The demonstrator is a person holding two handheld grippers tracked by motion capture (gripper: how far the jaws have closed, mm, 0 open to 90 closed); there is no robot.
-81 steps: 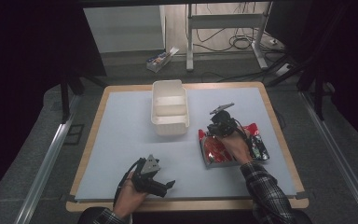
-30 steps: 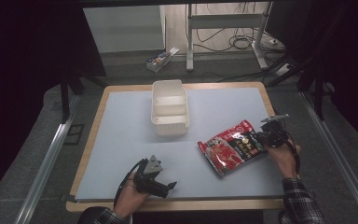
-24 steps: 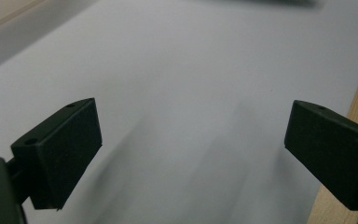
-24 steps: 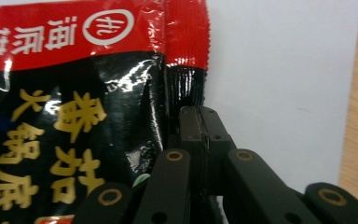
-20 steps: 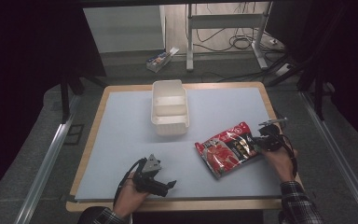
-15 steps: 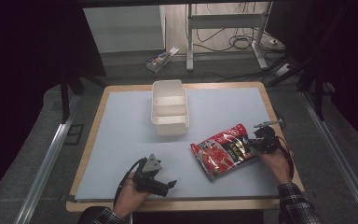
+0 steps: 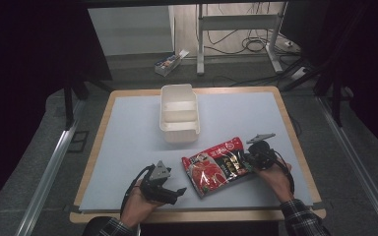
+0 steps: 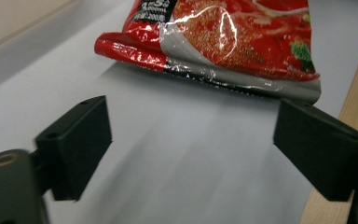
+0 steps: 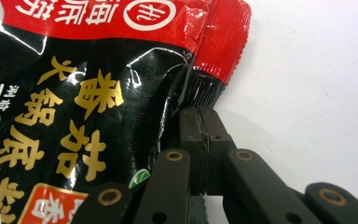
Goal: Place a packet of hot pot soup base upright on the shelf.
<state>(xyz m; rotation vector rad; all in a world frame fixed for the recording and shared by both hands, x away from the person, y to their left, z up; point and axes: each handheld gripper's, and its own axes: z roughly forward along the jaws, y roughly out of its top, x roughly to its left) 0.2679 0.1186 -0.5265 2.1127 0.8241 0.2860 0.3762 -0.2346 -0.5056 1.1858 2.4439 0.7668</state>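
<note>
Red and black glossy foil, printed with yellow characters, makes up the packet (image 7: 218,165) that lies flat on the pale blue-grey mat (image 7: 128,132) of my desk (image 7: 295,147), toward the near right part, slanting from its lower end near the front edge up to its top corner on the right. My right claw (image 7: 249,158) has that right end of the packet pinched: in the right gripper view its two black jaws are pressed together with the crimped seal of the packet (image 9: 98,93) caught between them, just below the red ribbed corner. My right hand (image 7: 273,173) sits behind it, near the desk's front right, with a checked sleeve (image 7: 300,221) coming in from the bottom. My left claw (image 7: 177,192) rests low at the front of the desk, just left of the packet's lower end and not touching it; in the left gripper view its jaws stand wide apart with nothing between them, the mat beneath, and the packet's (image 8: 223,42) shiny bottom edge lying a little ahead of them beside the wooden rim of the desk. My left hand (image 7: 140,201) grips it from below. Farther back, at the middle of the mat, a white plastic bin (image 7: 179,113) with two compartments stands apart from the packet.
</note>
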